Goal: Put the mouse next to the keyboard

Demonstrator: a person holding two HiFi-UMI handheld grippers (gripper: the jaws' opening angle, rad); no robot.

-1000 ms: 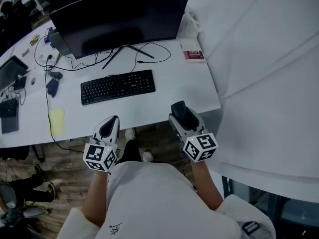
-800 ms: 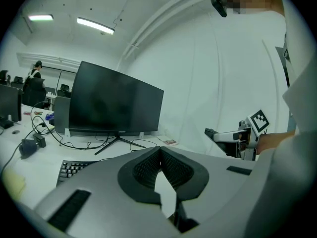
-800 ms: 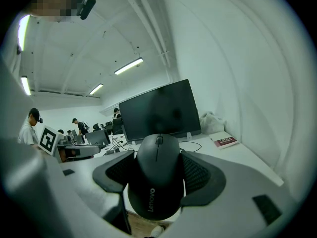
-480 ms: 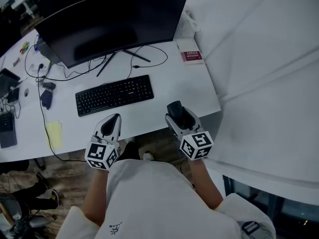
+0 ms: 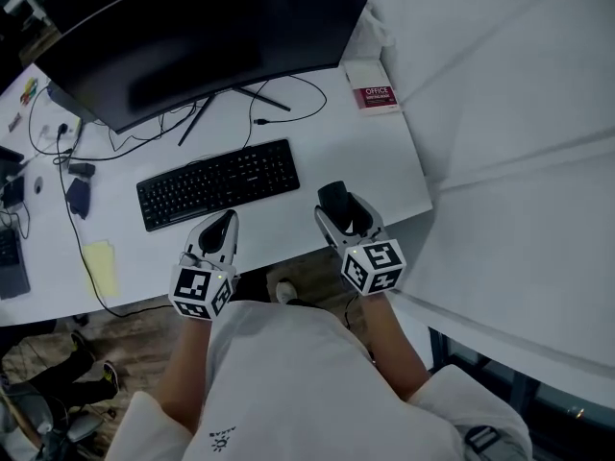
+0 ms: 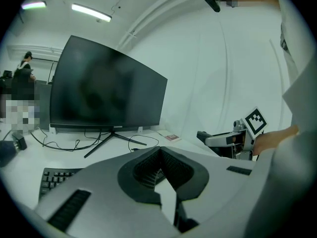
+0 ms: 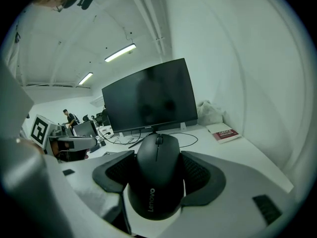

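In the right gripper (image 7: 157,166) — black, domed mouse (image 7: 154,185).

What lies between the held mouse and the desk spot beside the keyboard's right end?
Nothing visible: bare white desk separates the black computer mouse, clamped in the right hand-held gripper, from the black keyboard's right end.

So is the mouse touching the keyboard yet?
Apart. The head view shows a strip of bare white desk between the mouse, held in the right gripper, and the right end of the keyboard.
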